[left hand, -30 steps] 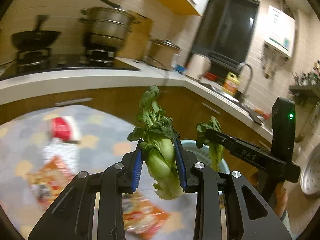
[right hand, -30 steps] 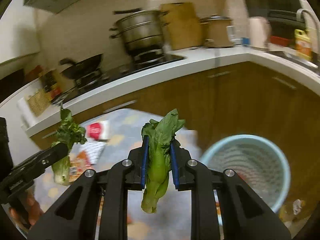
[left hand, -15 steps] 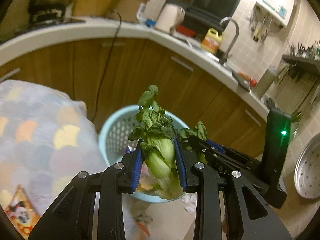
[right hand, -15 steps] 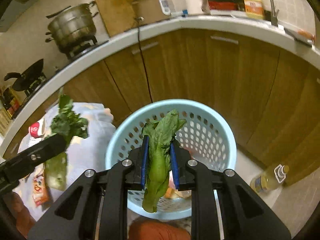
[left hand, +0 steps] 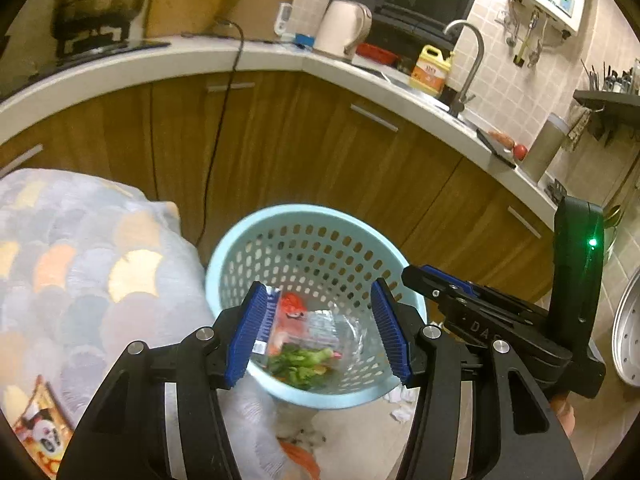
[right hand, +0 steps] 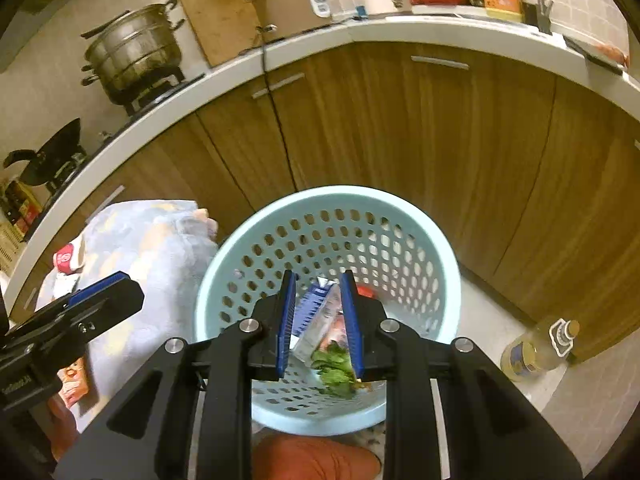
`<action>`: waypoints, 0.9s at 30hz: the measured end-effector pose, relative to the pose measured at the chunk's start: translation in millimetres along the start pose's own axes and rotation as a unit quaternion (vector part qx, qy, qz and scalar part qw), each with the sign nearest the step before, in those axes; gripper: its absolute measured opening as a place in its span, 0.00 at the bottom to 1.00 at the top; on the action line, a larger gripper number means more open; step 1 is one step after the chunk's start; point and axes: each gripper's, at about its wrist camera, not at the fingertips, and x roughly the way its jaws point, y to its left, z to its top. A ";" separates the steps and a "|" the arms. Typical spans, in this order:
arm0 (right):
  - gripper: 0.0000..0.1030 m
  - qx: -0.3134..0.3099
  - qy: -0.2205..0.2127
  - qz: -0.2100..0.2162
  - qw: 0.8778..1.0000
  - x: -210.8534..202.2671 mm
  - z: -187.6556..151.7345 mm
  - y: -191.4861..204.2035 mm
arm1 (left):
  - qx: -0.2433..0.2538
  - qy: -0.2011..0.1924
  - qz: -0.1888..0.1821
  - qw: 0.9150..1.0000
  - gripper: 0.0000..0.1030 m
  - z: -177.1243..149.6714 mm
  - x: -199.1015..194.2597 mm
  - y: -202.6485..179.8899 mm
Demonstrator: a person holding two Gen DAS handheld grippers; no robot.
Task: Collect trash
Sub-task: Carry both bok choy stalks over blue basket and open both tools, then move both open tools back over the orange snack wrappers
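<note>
**Both grippers over the basket, greens lying inside**

Left wrist view: the left gripper (left hand: 320, 332) hangs above the light-blue perforated basket (left hand: 240, 240), which stands on the floor in front of the wooden cabinets (left hand: 320, 152). Its jaws have just been opening and stand wide apart, with nothing between the blue pads (left hand: 248, 336). Down in the basket lie the leafy greens (left hand: 300, 362), blurred, on top of red-and-clear wrappers (left hand: 304, 320). The right gripper (left hand: 424, 276) reaches in from the right side, its tips over the basket's rim. A patterned cloth (left hand: 80, 272) covers the surface to the left, with a printed snack packet (left hand: 36, 420) on it. Scraps of paper (left hand: 400, 408) lie on the floor beside the basket.

Right wrist view: the right gripper (right hand: 318, 320) also points down into the basket (right hand: 420, 220). Its jaws have just been opening a little and stand narrowly parted; no thing is pinched between them. Seen through the gap are a blue-and-white carton (right hand: 316, 320) and greens (right hand: 334, 372) at the basket's bottom. The left gripper (right hand: 108, 292) shows at the left over the cloth (right hand: 160, 264). An oil bottle (right hand: 536, 348) lies on the floor to the right.
</note>
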 end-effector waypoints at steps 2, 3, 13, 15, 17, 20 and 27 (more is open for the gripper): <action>0.20 -0.008 -0.006 0.014 1.000 -8.6 -0.3 12.5 | 0.000 -0.011 0.005 1.000 0.51 -1.7 -12.4 1.0; 0.20 -0.010 -0.008 0.021 1.000 -11.2 0.4 18.4 | -0.001 -0.018 0.008 1.000 0.51 -3.1 -20.8 2.2; 0.20 -0.094 0.021 0.098 0.991 -12.7 -32.7 123.0 | -0.037 -0.090 0.059 0.994 0.51 -24.3 -114.7 50.8; 0.20 -0.111 0.034 0.107 0.987 -7.6 -45.1 144.1 | -0.048 -0.102 0.094 0.989 0.51 -33.6 -137.2 71.5; 0.20 -0.123 0.045 0.119 0.984 -3.2 -56.2 161.9 | -0.067 -0.112 0.124 0.984 0.51 -44.6 -159.0 94.8; 0.22 -0.144 0.059 0.134 0.979 3.7 -70.5 189.3 | -0.112 -0.123 0.157 0.973 0.54 -60.0 -189.8 136.3; 0.38 -0.192 0.076 0.136 0.969 23.6 -101.0 235.6 | -0.207 -0.116 0.216 0.947 0.55 -93.8 -228.0 229.8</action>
